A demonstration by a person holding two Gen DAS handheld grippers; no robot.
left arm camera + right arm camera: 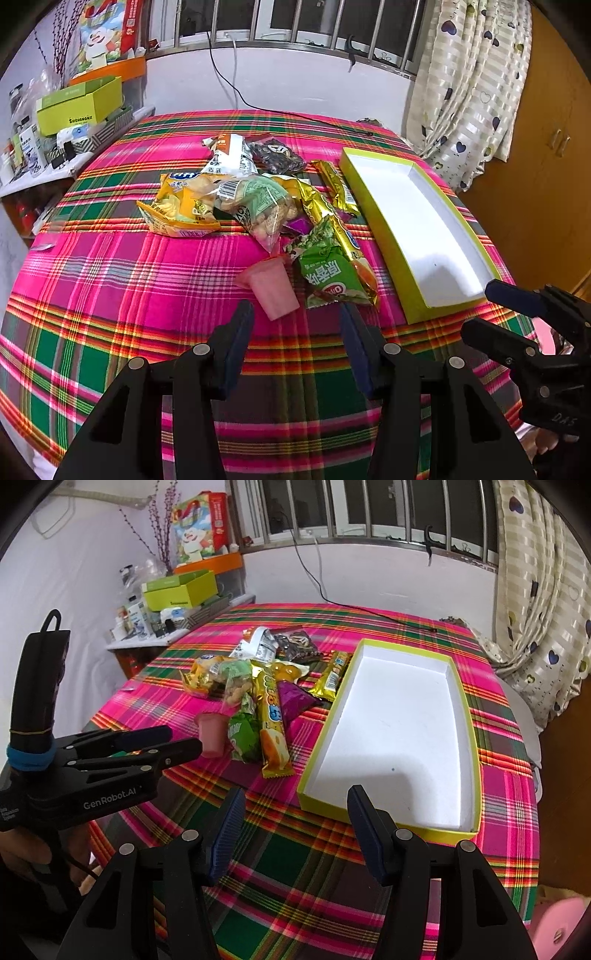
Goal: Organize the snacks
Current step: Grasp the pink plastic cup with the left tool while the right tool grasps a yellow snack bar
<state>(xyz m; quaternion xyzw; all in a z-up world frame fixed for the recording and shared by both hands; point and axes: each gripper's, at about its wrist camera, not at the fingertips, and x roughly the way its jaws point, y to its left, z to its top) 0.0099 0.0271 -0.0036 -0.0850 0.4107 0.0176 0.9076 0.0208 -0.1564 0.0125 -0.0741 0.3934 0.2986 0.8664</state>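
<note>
**Snack heap waiting, box empty**

Pink-and-green plaid cloth (110,280) over a table by a barred window. Crinkly snack packets (258,206) lie heaped just left of the shallow lime-green cardboard box (476,760), which holds nothing.

Risk: overlapping foil wrappers could slip or drag neighbours; the pink plastic jelly cup (271,290) (on its side, probably) may roll.

Left gripper (297,325) and right gripper (295,812): jaws apart, holding nothing, touching nothing.

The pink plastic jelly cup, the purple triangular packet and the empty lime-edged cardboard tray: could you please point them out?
pink plastic jelly cup (275,290), left wrist view, on its side wall.
purple triangular packet (293,701), right wrist view, on its flat face.
empty lime-edged cardboard tray (476,749), right wrist view, on its right rim.
</note>
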